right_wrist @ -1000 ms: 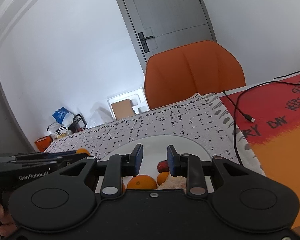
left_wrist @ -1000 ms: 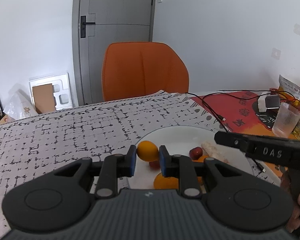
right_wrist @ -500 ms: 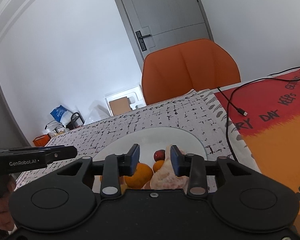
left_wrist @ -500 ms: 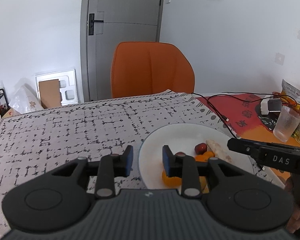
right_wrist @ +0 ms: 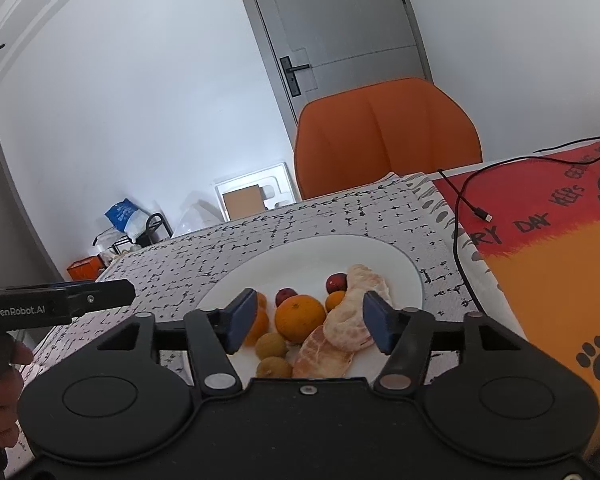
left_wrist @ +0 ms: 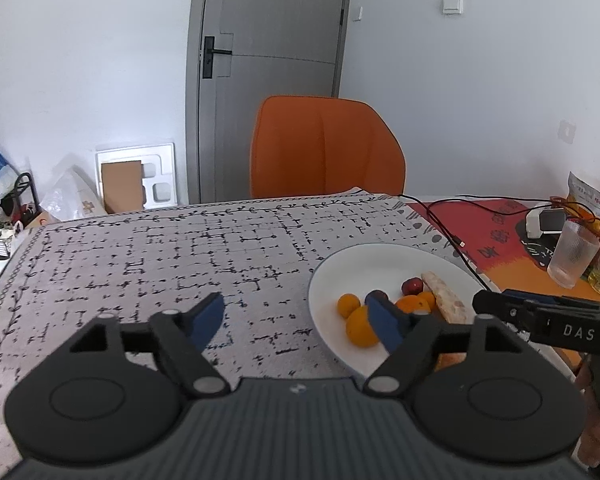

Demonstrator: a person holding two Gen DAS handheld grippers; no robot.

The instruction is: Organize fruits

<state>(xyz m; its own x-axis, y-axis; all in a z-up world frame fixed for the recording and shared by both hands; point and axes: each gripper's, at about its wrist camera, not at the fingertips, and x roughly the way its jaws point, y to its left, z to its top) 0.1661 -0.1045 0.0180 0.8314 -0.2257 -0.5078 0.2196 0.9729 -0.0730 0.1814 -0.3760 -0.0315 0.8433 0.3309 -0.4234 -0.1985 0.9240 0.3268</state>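
Hovering just short of the white plate (right_wrist: 404, 276) with both tools — left gripper (left_wrist: 296, 316) and right gripper (right_wrist: 310, 322) each opening their jaws, nothing caught between the blue pads. Sitting gathered on the plate: a large orange (right_wrist: 300, 318), smaller oranges (left_wrist: 348, 305), two dark red fruits (right_wrist: 335, 282), two yellowish round fruits (right_wrist: 271, 345) and peeled citrus segments (right_wrist: 348, 322), all touching or just beside one another. Showing no loose fruit on the patterned tablecloth (left_wrist: 160, 256). Reading, as a judgement, as the release step closing out a placement — fruits apparently collected already. Calling next, probably, for drawing both grippers clear without nudging the pile, or for searching beyond these views for any piece left out.
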